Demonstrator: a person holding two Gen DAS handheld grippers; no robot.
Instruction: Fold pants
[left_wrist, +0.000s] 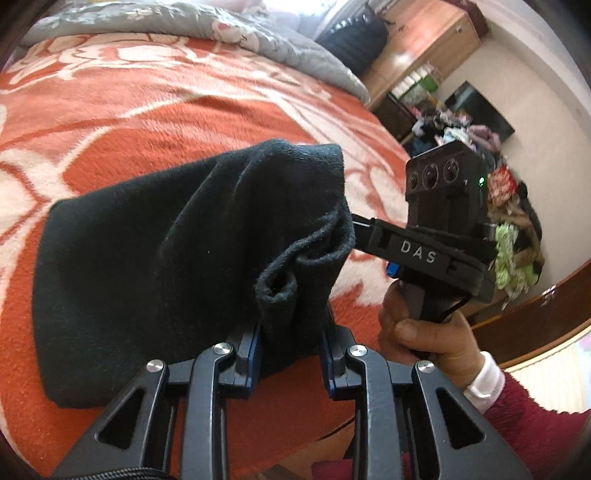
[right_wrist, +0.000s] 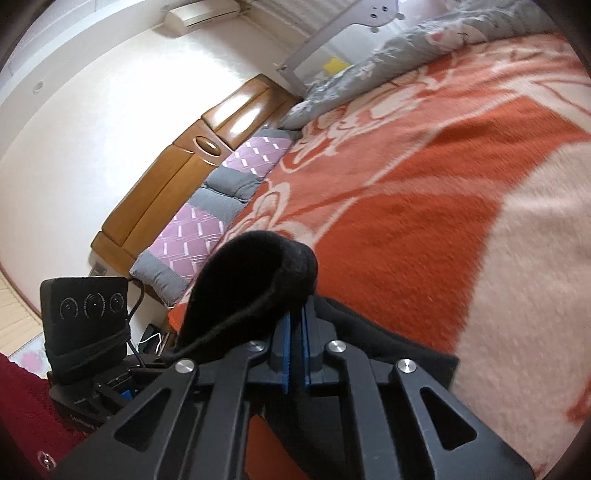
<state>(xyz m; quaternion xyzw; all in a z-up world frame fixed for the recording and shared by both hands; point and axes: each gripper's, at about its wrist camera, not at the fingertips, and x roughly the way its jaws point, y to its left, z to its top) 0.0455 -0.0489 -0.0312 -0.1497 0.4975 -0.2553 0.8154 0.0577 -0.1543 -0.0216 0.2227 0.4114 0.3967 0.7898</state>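
The black pants (left_wrist: 155, 258) are held up just over the bed (left_wrist: 110, 122), bunched, w/ the far part sagging onto the orange-and-cream blanket (right_wrist: 424, 221).

Left tongs (left_wrist: 291, 354): partly closed, a thick wad of fabric pinched between the blue pads. From these tongs the cloth runs fwd and to the left in the left wrist view, ending in a broad flat edge resting on the blanket.

Right tongs (right_wrist: 293, 354): nearly shut, only a thin slit seen between the pads; a rolled hem is draped over the tips, and a grip on a thin layer is judged likely. In the left wrist view the right tongs are seen entering the bundle from the right side, gripped by a hand (left_wrist: 428, 332) in a red sleeve.

Key relation: both tongs are set on the same near edge of the garment, close together, so neither is nearer. The long axis is judged to run away from the tongs toward the far bed side, w/ the free end pointing away. The coming move is thought to turn on that: the held edge laid down fwd along that axis. Waist vs. cuff can't be told.
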